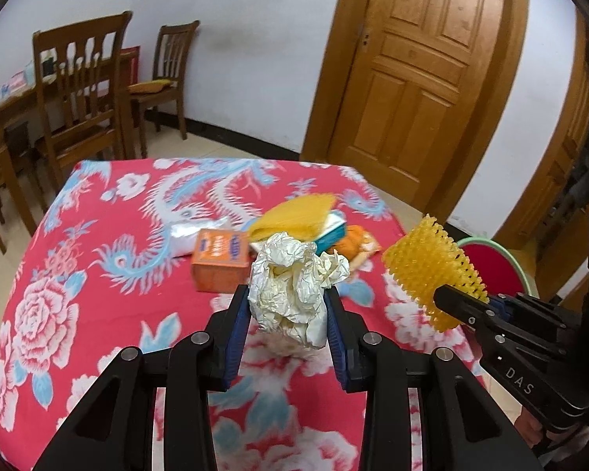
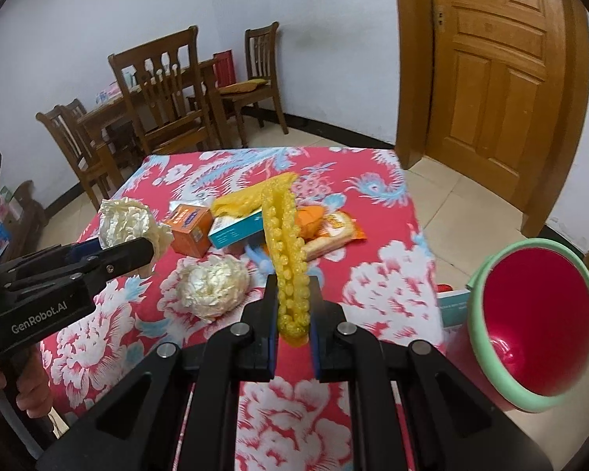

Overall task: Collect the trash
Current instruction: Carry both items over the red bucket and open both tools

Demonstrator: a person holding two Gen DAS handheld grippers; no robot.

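My left gripper is shut on a crumpled white paper ball and holds it above the table; it also shows in the right wrist view. My right gripper is shut on a yellow foam net sleeve, seen from the side in the left wrist view. A second crumpled paper ball lies on the red floral tablecloth. A red bin with a green rim stands beside the table at the right.
On the table lie an orange box, a teal and white box, a yellow net, an orange snack packet and a white bag. Wooden chairs and a dining table stand behind. A wooden door is at the right.
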